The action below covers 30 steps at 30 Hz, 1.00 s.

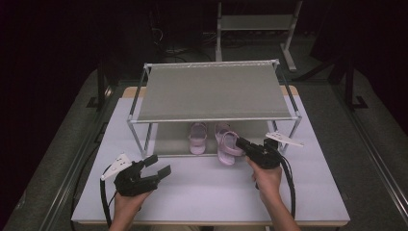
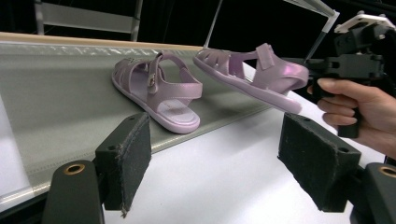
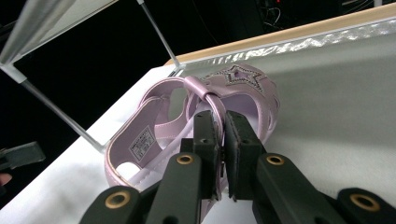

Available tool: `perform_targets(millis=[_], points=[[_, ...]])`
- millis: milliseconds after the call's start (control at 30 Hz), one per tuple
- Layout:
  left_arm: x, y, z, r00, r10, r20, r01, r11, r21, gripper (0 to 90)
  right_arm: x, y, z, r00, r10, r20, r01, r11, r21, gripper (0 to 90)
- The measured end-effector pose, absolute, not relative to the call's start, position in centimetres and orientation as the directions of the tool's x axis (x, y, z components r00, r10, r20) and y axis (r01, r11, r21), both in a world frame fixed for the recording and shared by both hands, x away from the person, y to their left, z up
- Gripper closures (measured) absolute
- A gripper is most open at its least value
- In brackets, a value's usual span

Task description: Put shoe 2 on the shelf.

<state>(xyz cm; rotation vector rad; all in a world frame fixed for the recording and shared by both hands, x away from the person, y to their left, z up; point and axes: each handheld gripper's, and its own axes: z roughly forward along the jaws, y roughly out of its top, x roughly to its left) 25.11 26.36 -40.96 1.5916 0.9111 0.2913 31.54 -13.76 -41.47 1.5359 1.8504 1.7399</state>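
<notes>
- Left gripper (image 1: 161, 166): nearest the camera, seen at lower left of the high view, held in a hand above the white table (image 1: 202, 192); jaws are spread wide with nothing between the pads (image 2: 126, 154).
- Shoe rack (image 1: 211, 91): occupies the centre of the high view; grey fabric top shelf, lower shelf visible beneath it.
- Right gripper (image 1: 242, 142): seen right of centre in the high view; jaws are clenched on the strap of the held sandal (image 3: 201, 116), pads pressed together around it.
- Held sandal: pink, seen lifted and tilted at upper right of the left gripper view, at the front edge of the lower shelf.
- Second sandal (image 2: 156, 91): pink, lying flat on the lower shelf, just left of the held one.
</notes>
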Motion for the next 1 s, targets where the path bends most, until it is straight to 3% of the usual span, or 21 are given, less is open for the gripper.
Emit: perform_targets(millis=[800,1000], points=[[25.2,26.0,-41.0,0.67,0.681,-0.295,0.389,0.016,0.921,25.2,34.8,-12.2,-43.7,-0.406,0.735,0.543,0.54,-0.286,0.791,83.3],[25.2,26.0,-41.0,0.671,0.68,-0.297,0.39,0.018,0.921,25.1,35.7,-11.3,-43.6,-0.413,0.752,0.514,0.543,-0.25,0.802,83.3]])
